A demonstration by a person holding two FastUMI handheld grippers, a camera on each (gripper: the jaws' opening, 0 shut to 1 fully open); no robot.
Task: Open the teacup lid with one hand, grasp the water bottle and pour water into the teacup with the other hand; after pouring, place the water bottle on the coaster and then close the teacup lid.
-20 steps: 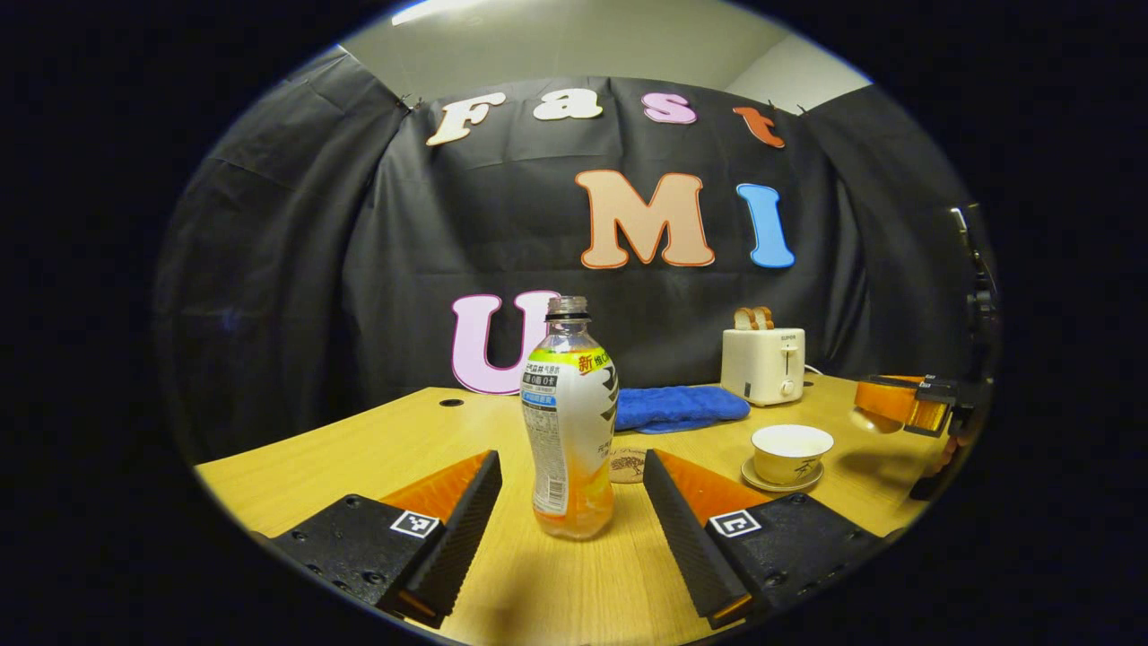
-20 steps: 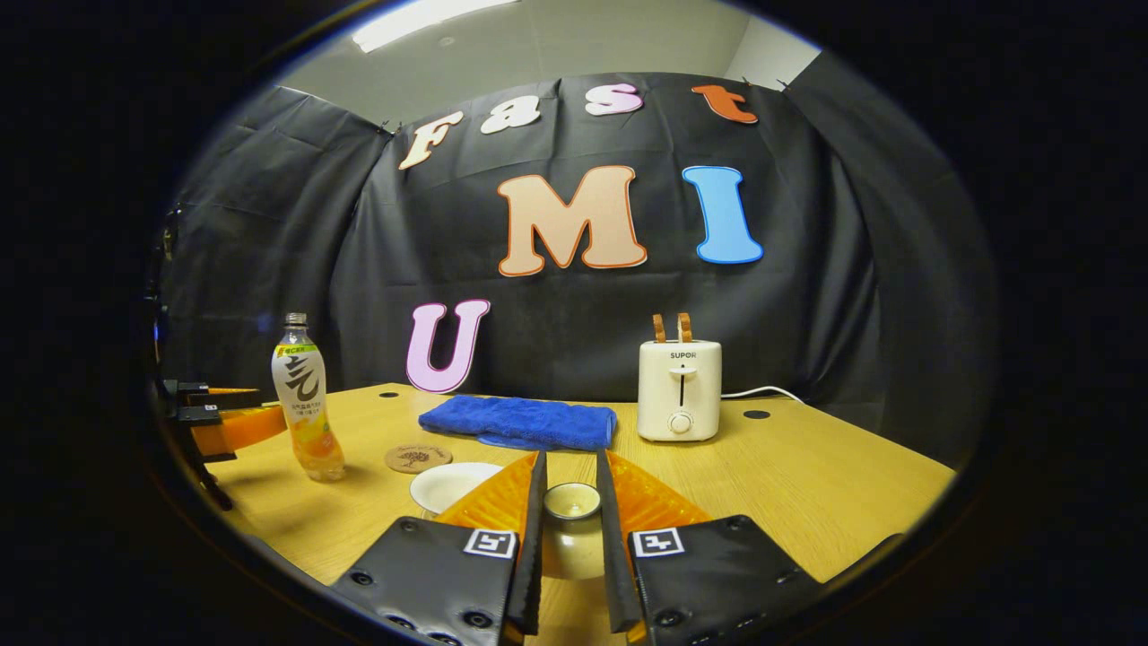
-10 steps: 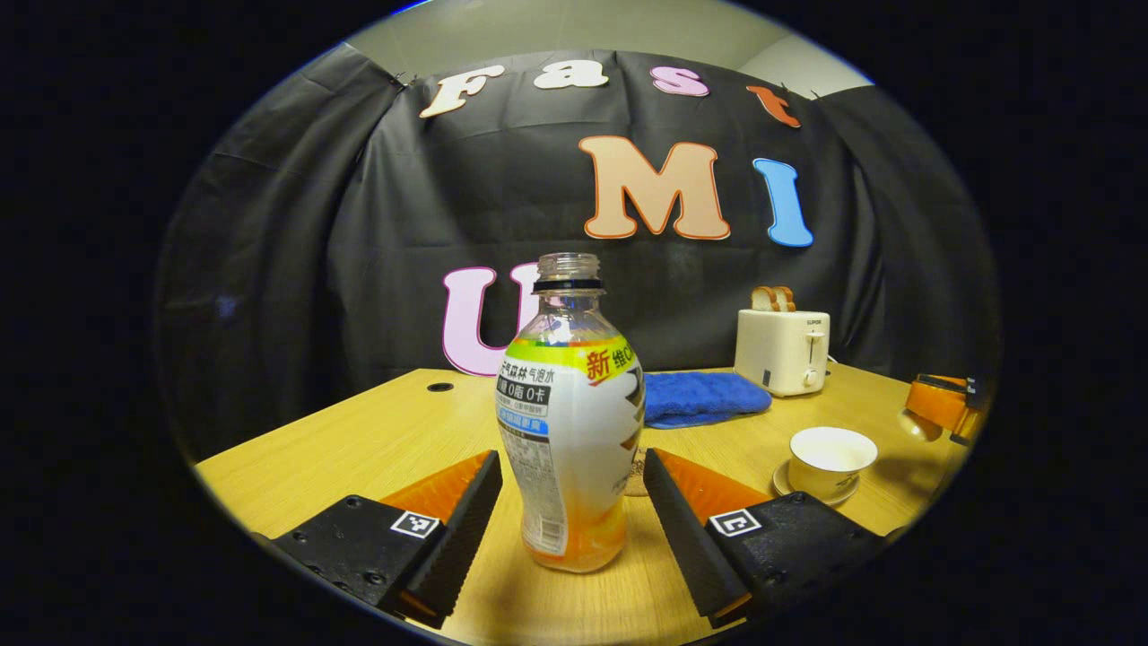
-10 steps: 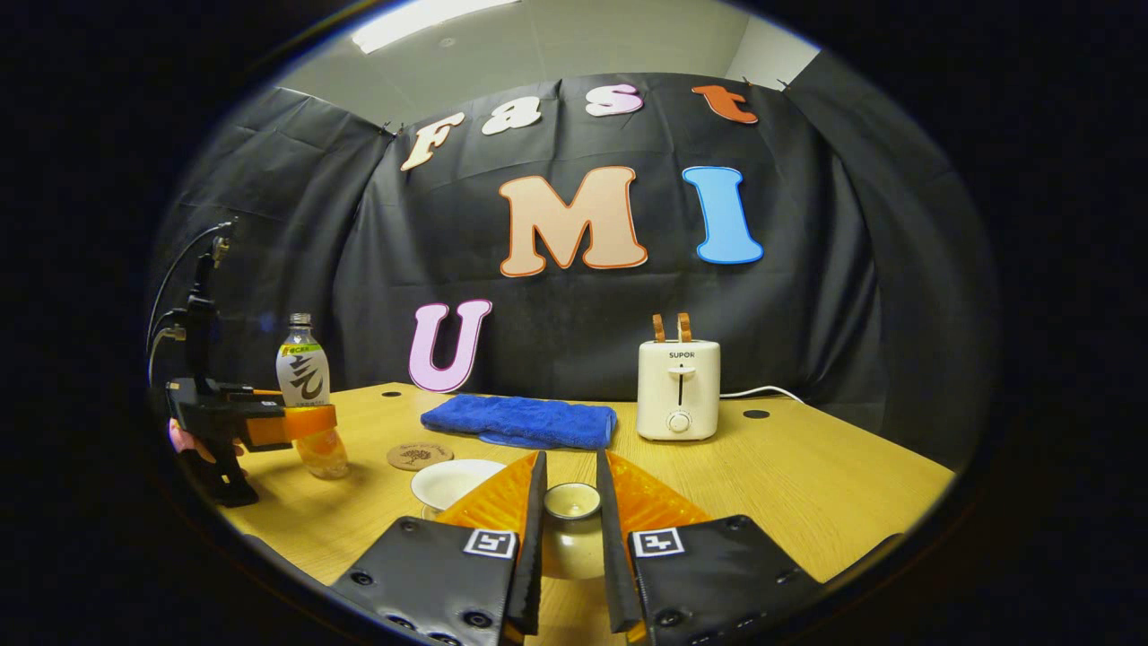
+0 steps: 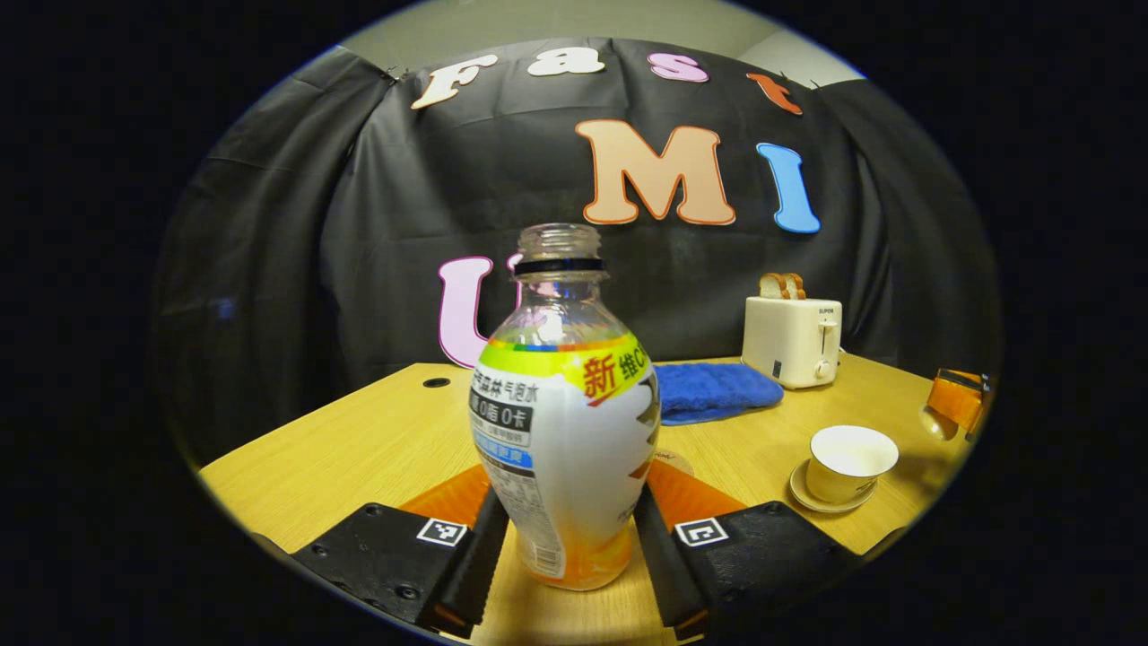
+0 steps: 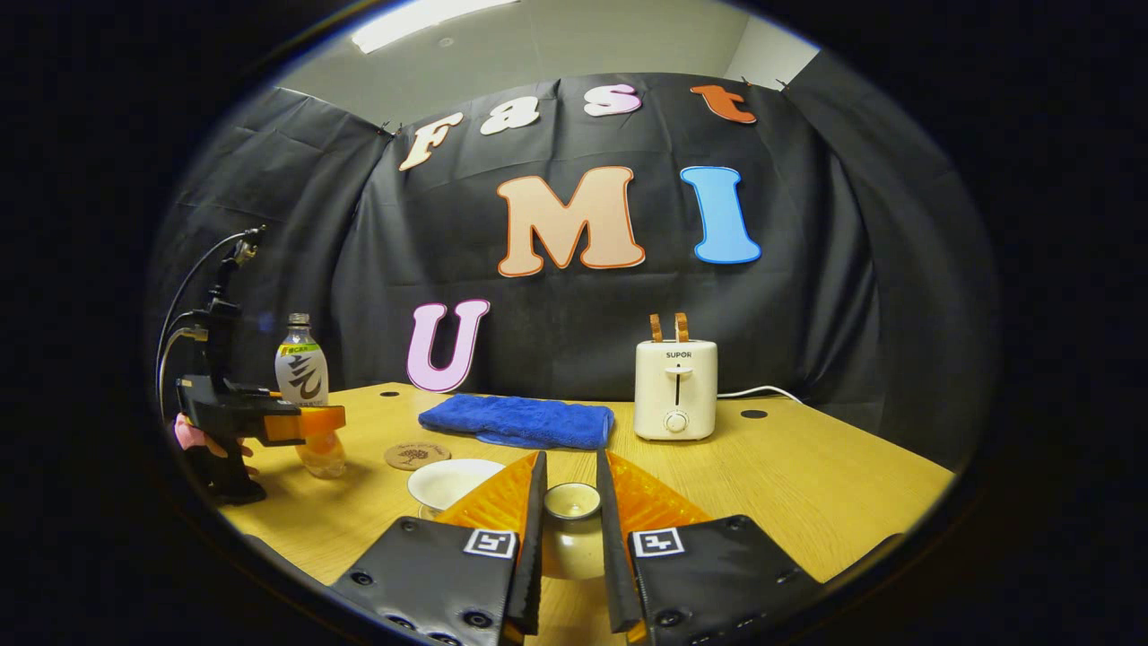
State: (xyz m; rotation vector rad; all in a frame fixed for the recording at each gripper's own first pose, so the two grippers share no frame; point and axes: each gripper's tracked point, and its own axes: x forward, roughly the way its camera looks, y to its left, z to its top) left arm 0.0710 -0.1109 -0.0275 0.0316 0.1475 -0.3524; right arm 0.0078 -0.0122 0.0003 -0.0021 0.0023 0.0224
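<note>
The bottle (image 5: 565, 422) stands upright on the table (image 5: 377, 440) between the left gripper (image 5: 567, 574) jaws, which clamp its lower body. It is uncapped and about a quarter full, so probably light; thin plastic will likely dent and slip, so hold low and firm. The right gripper (image 6: 569, 556) jaws are clamped on the lid (image 6: 571, 502), with the open cup (image 6: 448, 484) just left of them.

Staged recording booth: black cloth wall (image 6: 574, 341), wooden table (image 6: 807, 484), toaster (image 6: 674, 388), office-style ceiling light (image 6: 421, 16).
</note>
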